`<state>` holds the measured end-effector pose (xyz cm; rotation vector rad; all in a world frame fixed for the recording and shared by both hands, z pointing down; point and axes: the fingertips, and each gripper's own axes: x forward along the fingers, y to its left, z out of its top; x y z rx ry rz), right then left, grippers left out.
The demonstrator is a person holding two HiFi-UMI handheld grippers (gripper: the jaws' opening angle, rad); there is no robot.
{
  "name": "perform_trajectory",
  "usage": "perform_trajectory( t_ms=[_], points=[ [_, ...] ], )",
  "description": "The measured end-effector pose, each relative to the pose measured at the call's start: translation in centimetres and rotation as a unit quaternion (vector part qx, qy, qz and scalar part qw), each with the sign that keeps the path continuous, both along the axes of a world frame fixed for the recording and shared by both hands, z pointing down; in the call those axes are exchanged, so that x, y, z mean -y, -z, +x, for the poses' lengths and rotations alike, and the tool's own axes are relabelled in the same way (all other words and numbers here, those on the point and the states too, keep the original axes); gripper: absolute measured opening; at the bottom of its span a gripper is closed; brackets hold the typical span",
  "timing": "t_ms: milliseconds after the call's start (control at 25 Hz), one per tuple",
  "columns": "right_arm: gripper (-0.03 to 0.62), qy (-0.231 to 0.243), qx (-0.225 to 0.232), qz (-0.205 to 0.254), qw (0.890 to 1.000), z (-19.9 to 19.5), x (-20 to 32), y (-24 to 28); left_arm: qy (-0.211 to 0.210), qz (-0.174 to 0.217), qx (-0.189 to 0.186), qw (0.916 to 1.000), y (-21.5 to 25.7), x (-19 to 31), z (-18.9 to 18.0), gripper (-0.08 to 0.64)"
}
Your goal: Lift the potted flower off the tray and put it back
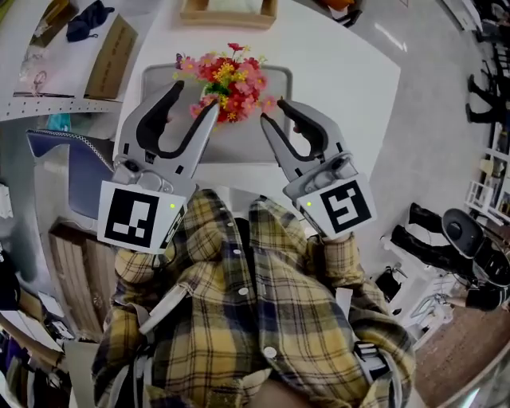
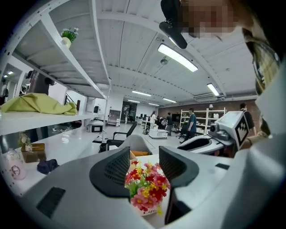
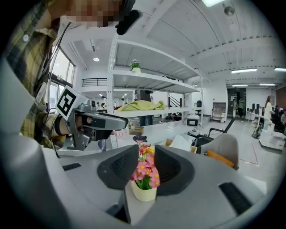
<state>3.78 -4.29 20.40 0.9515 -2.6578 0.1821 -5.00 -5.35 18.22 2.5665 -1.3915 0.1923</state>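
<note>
The potted flower [image 1: 231,80], red, pink and yellow blooms, stands on the grey tray [image 1: 159,84] on the white table. My left gripper [image 1: 194,97] is just left of the blooms, its jaws wide apart and empty. My right gripper [image 1: 275,113] is just right of them, jaws a little apart and empty. The left gripper view shows the flower [image 2: 147,185] through the gap of the left gripper [image 2: 145,166], farther off. The right gripper view shows the blooms and cream pot [image 3: 144,193] through the narrow gap of the right gripper [image 3: 146,166]. Neither touches the plant.
A wooden box [image 1: 227,9] sits behind the tray. On the shelf at left lie a cardboard box [image 1: 111,56] and a dark cloth [image 1: 88,20]. A grey-blue bag [image 1: 72,171] stands by the table's left side. The table's right edge [image 1: 386,103] drops to the floor.
</note>
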Motion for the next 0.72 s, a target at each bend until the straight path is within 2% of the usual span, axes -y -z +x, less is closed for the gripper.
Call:
perform_trajectory(
  t_ms=[120,200,360,720],
  points=[
    [0.106,0.012,-0.008,-0.007,1.000,-0.2,-0.4,-1.2,-0.009,-0.008,0.002,0.9999,-1.2,-0.3,-0.2,0.215],
    [0.134,0.024,-0.017,-0.013,0.999,-0.4,-0.7,-2.0,-0.020,-0.015,0.009,0.9996,-2.1,-0.6,-0.3,0.250],
    [0.194,0.037,-0.038,-0.036,0.998,-0.4,-1.3,-4.3,-0.039,-0.033,0.022,0.9984,-4.2,-1.1,-0.3,0.276],
    [0.261,0.047,-0.078,-0.102,0.991,1.0,-1.4,-10.7,-0.092,-0.067,0.094,0.9891,-10.2,-2.3,-0.7,0.287]
  ],
)
